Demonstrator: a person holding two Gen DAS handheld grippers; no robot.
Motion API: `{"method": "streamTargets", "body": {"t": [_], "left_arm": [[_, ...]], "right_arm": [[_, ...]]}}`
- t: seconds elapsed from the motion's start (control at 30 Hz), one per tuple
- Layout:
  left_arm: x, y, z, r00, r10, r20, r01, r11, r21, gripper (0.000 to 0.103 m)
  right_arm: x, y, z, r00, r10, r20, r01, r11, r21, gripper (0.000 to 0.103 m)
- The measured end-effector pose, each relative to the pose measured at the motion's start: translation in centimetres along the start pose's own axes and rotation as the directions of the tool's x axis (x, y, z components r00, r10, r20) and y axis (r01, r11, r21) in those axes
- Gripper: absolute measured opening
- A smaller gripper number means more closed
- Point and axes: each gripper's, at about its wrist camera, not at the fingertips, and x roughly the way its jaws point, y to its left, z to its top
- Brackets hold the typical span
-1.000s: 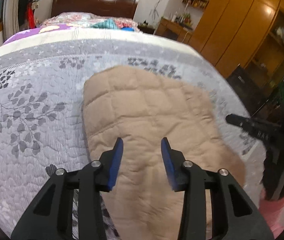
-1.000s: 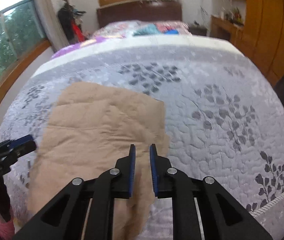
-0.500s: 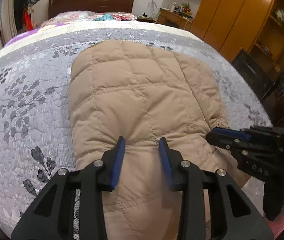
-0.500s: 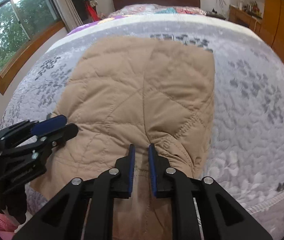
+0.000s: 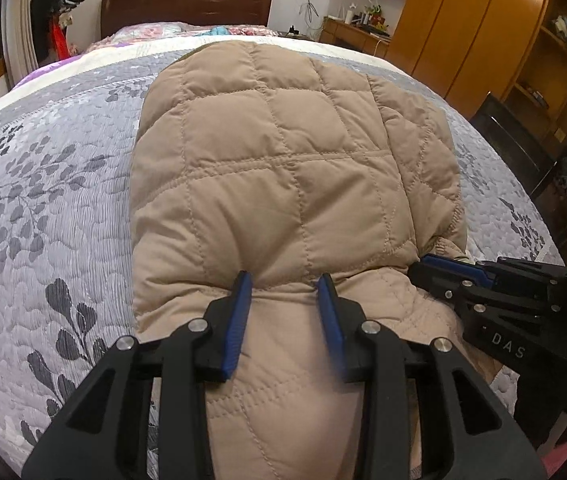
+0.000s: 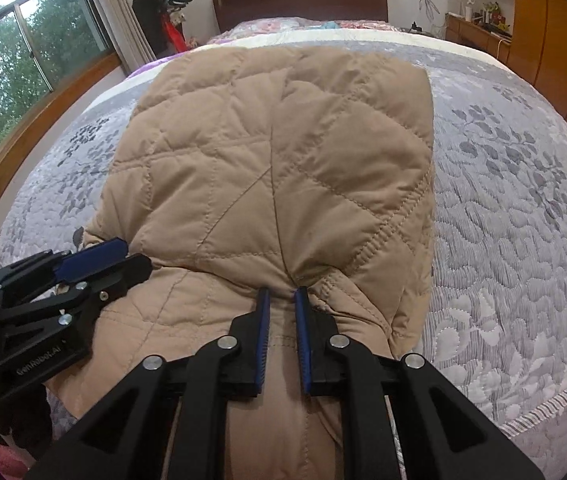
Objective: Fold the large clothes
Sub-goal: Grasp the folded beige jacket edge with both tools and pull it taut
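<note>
A tan quilted jacket [image 5: 283, 160] [image 6: 283, 160] lies doubled over on a grey bedspread with a leaf print [image 5: 43, 200] [image 6: 523, 220]. My left gripper [image 5: 284, 280] is shut on a thick bunch of the jacket's near fold, and the cloth puckers at its blue pads. My right gripper [image 6: 283, 294] is shut on the same near fold, further right, with a thin pinch of cloth between its pads. Each gripper shows in the other's view: the right gripper [image 5: 455, 270] at the jacket's right edge, the left gripper [image 6: 95, 254] at its left edge. Both point steeply down at the bed.
A dark wooden headboard [image 5: 187, 4] stands at the far end of the bed. Orange wardrobes [image 5: 463, 20] and a dark chair [image 5: 511, 136] line the right side. A window [image 6: 11, 80] and a coat stand [image 6: 163, 12] are on the left. Bare bedspread flanks the jacket.
Both grippers have come down toward the bed, still holding the jacket. The folded upper layer has settled onto the bedspread and now fills most of both views.
</note>
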Motion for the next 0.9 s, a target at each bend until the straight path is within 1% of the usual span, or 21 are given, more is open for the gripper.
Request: {"method": "streamTargets", "body": {"t": [0.1,0.2,0.27,0.3,0.4,0.5,0.57,0.7,0.8,0.9], "left_arm": [[-1.3,-0.3,0.1,1.0,0.001,0.017,-0.001,1.0,-0.006,0.032],[-3.7,-0.6,-0.3,0.998,0.009,0.06,-0.008,1.0,-0.008,0.033],[-4.6,-0.7,-0.7,0.998,-0.001,0.07,0.001,1.0,-0.005,0.033],[-4.9,-0.9,-1.0,0.997,0.006,0.075,-0.007,1.0,0.003,0.033],[-4.5,-1.2,-1.7,0.997,0.021,0.071,-0.023,0.999,0.033,0.033],[-3.3,-1.0,-2.3,0.998,0.021,0.057,-0.024,0.998,0.05,0.034],[-2.4,-0.7,-2.6,0.998,0.02,0.054,-0.024,0.997,0.071,0.034],[-1.8,0.4,-2.6,0.999,-0.025,0.042,0.024,0.999,0.034,0.035],[-1.7,0.0,-2.9,0.998,-0.004,0.058,0.002,0.999,0.048,0.035],[-1.7,0.0,-3.1,0.998,-0.011,0.064,0.009,0.999,0.037,0.035]], "right_arm": [[-1.6,-0.3,0.0,0.999,0.025,0.027,-0.025,1.0,0.019,0.012],[-3.7,-0.2,-0.6,0.998,0.035,0.06,-0.036,0.999,0.019,0.014],[-4.5,0.1,-1.0,0.997,0.047,0.064,-0.047,0.999,0.011,0.015],[-4.6,0.2,-1.3,0.997,0.052,0.056,-0.052,0.999,0.007,0.016],[-4.1,0.2,-1.9,0.999,0.04,0.036,-0.04,0.999,-0.002,0.016],[-2.7,-0.1,-2.1,0.998,0.054,0.015,-0.055,0.998,0.013,0.016],[-1.8,-0.2,-2.4,0.998,0.058,0.024,-0.058,0.998,0.002,0.015],[-1.3,-0.4,-2.9,0.997,0.065,0.045,-0.066,0.998,0.002,0.015],[-1.2,-0.4,-3.0,0.996,0.066,0.054,-0.066,0.998,0.004,0.015],[-1.2,-0.4,-3.2,0.996,0.062,0.067,-0.063,0.998,0.005,0.015]]}}
